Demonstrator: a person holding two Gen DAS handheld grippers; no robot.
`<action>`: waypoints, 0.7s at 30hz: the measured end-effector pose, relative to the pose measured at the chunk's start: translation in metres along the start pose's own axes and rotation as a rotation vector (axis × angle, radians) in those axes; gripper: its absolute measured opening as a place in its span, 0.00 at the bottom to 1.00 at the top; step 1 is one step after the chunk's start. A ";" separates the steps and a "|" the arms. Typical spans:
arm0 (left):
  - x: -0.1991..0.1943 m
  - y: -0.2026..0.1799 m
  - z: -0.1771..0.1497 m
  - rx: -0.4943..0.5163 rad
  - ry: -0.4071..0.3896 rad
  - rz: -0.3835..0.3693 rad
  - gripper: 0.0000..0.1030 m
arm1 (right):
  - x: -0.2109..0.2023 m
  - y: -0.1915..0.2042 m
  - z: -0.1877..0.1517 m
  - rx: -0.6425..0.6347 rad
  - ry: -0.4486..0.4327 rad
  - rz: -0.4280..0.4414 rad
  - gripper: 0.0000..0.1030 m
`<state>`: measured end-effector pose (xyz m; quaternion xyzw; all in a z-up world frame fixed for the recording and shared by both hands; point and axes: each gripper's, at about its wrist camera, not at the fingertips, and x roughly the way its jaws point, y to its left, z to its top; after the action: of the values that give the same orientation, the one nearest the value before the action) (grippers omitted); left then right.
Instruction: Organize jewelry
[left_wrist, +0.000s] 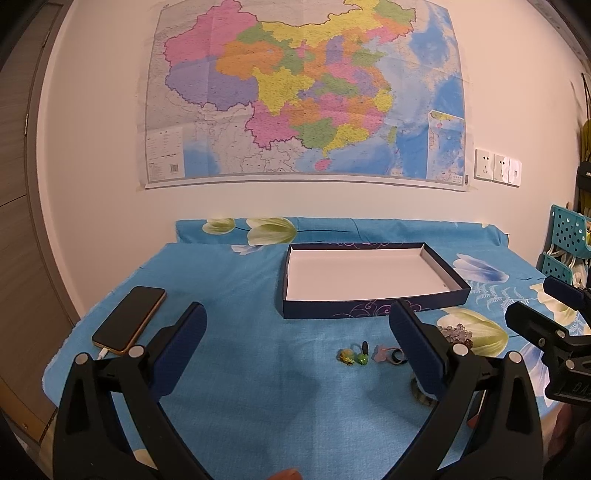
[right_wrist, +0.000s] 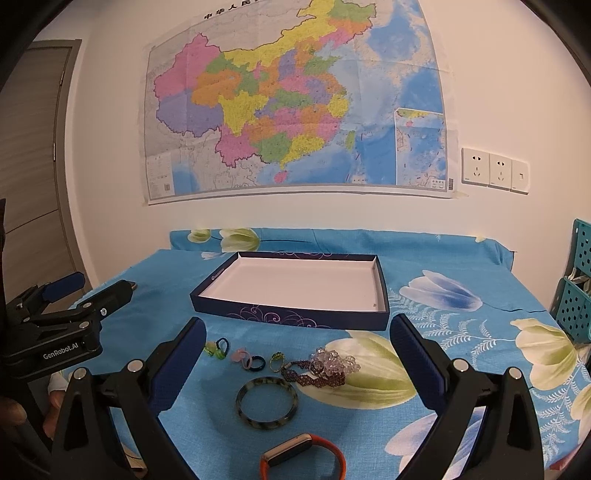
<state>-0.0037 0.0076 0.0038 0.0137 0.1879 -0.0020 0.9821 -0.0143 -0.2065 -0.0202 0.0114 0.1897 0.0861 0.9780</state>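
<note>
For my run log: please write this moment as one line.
left gripper: open | right gripper: open | box: no jewelry inside | bangle: on cloth

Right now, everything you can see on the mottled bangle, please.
The mottled bangle is a closed rigid ring, dark green-grey with pale patches, glossy like resin or plastic. It lies flat on the blue floral cloth, between the right gripper's open fingers. Nothing appears to touch it: the dark beaded bracelet lies just beyond it, the orange band nearer the camera. In the left wrist view only a sliver shows behind a finger.
</note>
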 end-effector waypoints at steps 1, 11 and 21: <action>0.000 0.000 0.000 -0.001 -0.001 0.000 0.95 | 0.000 0.000 0.000 -0.001 0.000 0.000 0.93; 0.000 -0.001 -0.001 -0.002 -0.002 0.000 0.95 | -0.001 0.001 0.000 -0.001 0.000 0.003 0.93; -0.001 0.000 -0.001 0.000 -0.003 0.001 0.95 | -0.001 0.002 0.000 -0.001 0.001 0.005 0.93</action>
<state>-0.0048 0.0074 0.0029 0.0135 0.1863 -0.0015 0.9824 -0.0154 -0.2047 -0.0198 0.0114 0.1899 0.0886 0.9777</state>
